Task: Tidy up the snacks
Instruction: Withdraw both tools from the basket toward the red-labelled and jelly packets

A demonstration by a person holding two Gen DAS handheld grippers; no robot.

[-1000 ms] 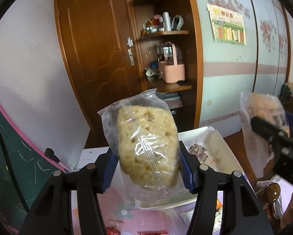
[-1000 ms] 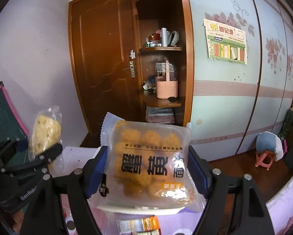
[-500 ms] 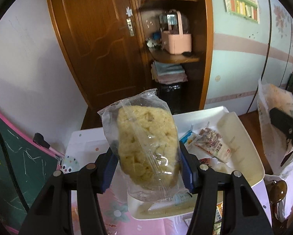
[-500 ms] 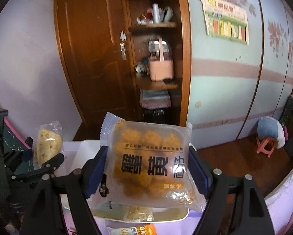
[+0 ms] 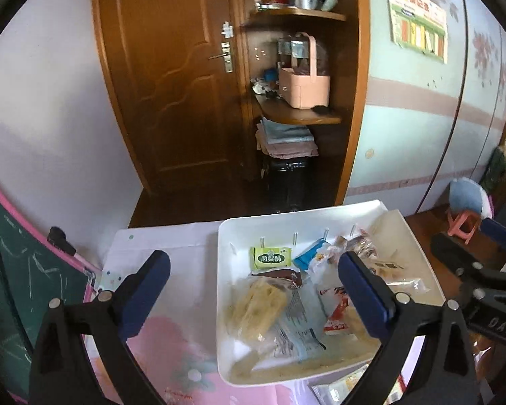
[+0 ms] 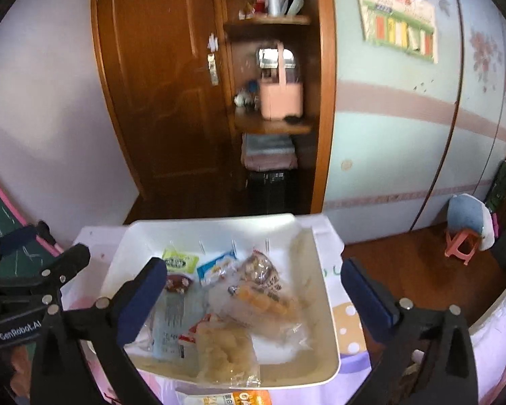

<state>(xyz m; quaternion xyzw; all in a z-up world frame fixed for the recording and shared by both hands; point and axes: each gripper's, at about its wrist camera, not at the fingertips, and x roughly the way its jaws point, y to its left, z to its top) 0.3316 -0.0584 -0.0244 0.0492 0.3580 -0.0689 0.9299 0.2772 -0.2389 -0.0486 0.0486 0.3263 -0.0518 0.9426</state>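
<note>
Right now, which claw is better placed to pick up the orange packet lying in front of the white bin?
Right. Both claws have just been opening and hold nothing, but the orange packet lies centred before the right claw; the left claw sits off to its side.

The left gripper (image 6: 36, 253) reads "GenRobot.AI"; the green packet (image 5: 270, 258) reads "凤梨酥"; the orange packet (image 6: 239, 398) shows "CA".

Both tongs — left (image 5: 253, 290), right (image 6: 254, 290) — just opened, empty
</note>
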